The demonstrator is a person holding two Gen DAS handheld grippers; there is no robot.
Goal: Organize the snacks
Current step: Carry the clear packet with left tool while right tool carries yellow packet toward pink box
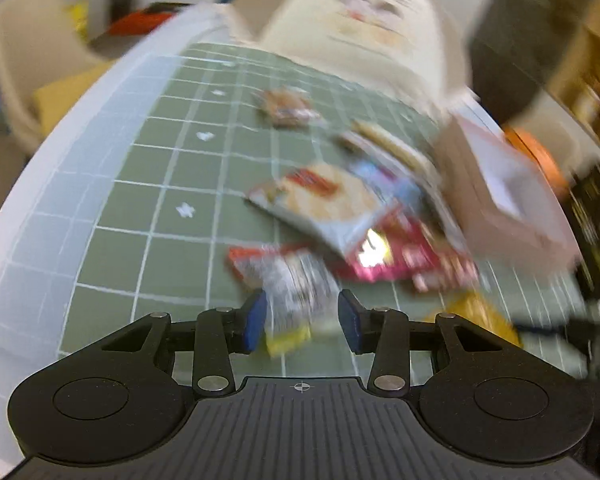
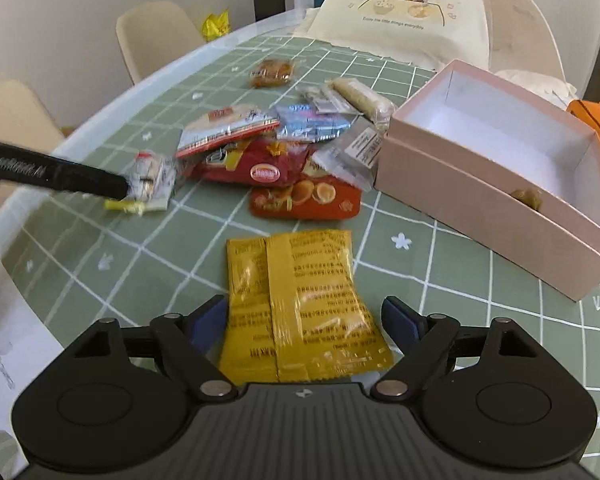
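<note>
Your right hand-held gripper (image 2: 304, 320): apart, astride yellow packet (image 2: 300, 304) near pink box (image 2: 496, 184) | left hand-held gripper (image 1: 303, 320): apart around silver packet (image 1: 296, 292)

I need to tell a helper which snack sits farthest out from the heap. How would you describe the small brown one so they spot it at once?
Start at the cream bag at the far end of the green mat. Just before it, beyond the heap, lies a small brown snack in clear wrap. It alone lies apart, touching no other packet.
</note>
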